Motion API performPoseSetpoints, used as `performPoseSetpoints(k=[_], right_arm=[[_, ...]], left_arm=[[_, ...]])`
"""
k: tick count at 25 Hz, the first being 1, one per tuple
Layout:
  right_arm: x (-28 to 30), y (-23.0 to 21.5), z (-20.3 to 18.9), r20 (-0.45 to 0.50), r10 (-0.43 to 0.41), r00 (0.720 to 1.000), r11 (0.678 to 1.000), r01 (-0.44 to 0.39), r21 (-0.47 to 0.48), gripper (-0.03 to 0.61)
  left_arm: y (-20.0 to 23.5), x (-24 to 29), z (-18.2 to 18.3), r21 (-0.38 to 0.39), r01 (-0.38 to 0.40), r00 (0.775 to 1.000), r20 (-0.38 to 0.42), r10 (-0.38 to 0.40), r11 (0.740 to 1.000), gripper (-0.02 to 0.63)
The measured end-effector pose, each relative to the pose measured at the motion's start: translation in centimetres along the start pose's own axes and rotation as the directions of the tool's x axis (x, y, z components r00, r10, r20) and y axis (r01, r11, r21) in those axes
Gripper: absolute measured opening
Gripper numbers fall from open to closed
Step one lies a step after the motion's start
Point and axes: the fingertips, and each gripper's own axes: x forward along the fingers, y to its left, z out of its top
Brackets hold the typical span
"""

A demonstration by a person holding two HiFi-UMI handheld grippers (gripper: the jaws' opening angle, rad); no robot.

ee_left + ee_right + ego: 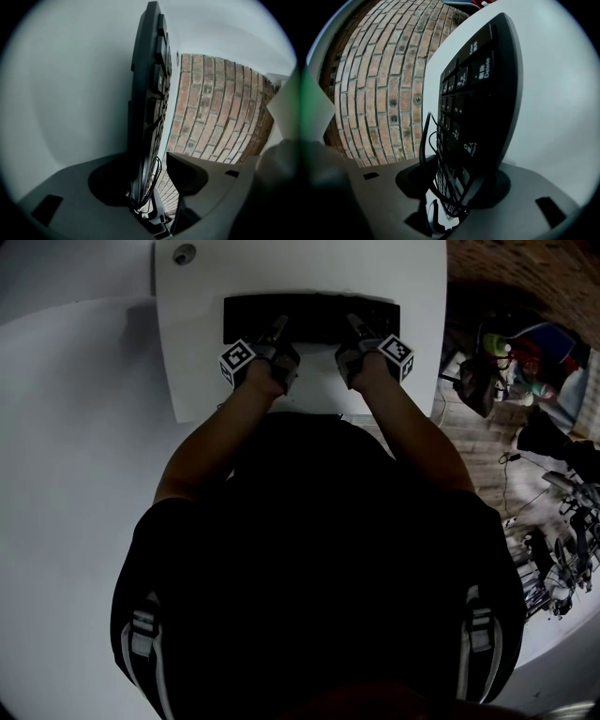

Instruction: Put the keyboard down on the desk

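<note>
You have the keyboard (311,317) lying flat across the middle of the white worktop (187,352), its long side parallel to the near edge.

From the head view, the left tongs (277,334) and right tongs (356,331) meet its near long side, 1 on each half. That view does not show the jaw gap.

The left gripper view shows the keyboard between the jaws, with brickwork (211,103) visible between the keys and 1 jaw, so those tongs stand apart.

In the right gripper view the jaws are likewise spread and unclamped. Only this view shows a black cable (423,140) looped beside the keys.
</note>
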Motion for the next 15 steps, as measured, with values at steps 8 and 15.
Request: performPoseSetpoints(k=[8, 15], right_arm=[[-1.0, -0.9, -1.1, -0.035, -0.057, 0.998, 0.998, 0.056, -0.002, 0.21], [-2.2, -1.7, -1.8, -0.066, -0.095, 0.993, 0.995, 0.095, -0.005, 0.21]], left_arm=[[0.3, -1.1, -0.6, 0.01, -0.008, 1.0, -0.017, 0.008, 1.0, 0.244], [0.5, -2.2, -1.3, 0.022, -0.013, 1.0, -0.026, 0.014, 1.0, 0.245]])
